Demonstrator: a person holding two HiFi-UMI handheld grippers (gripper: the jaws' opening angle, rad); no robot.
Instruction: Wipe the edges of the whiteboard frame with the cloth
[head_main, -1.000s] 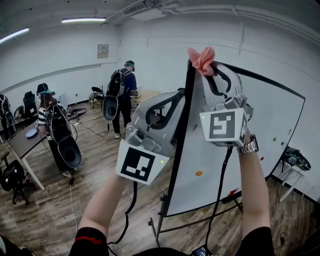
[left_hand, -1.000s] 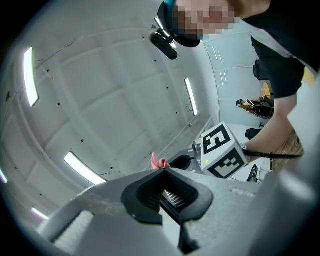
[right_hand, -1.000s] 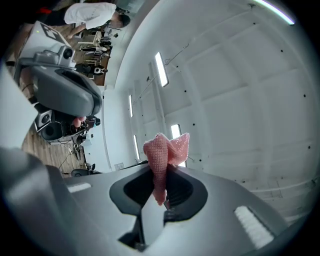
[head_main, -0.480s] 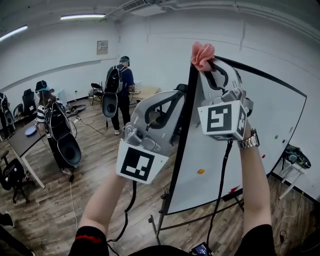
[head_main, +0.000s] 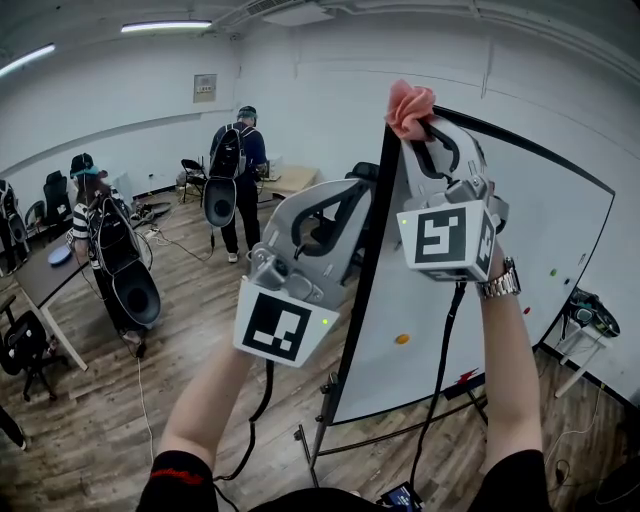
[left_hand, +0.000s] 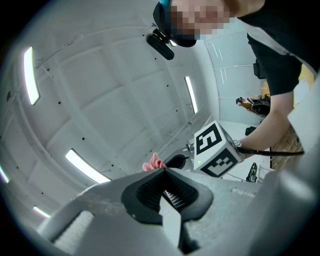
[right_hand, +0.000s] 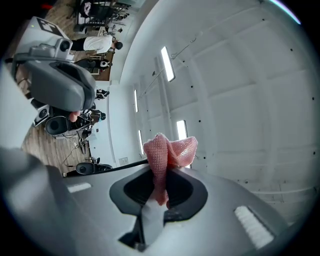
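A bunched pink knit cloth (head_main: 410, 107), pinched between the closed jaws of the right gripper (right_hand: 159, 195), sits at the top corner of the whiteboard (head_main: 540, 260). The cloth touches the whiteboard's thin black frame (head_main: 368, 270). The white board stands upright on a stand on the wooden floor (head_main: 90, 430).

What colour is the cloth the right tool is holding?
Pink cloth; shows best in the right gripper view.

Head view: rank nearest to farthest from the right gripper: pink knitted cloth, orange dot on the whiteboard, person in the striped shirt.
1. Pink knitted cloth: clamped in the right gripper's jaws.
2. Orange dot: lower on the whiteboard.
3. Person in the striped shirt: far left, across the room.
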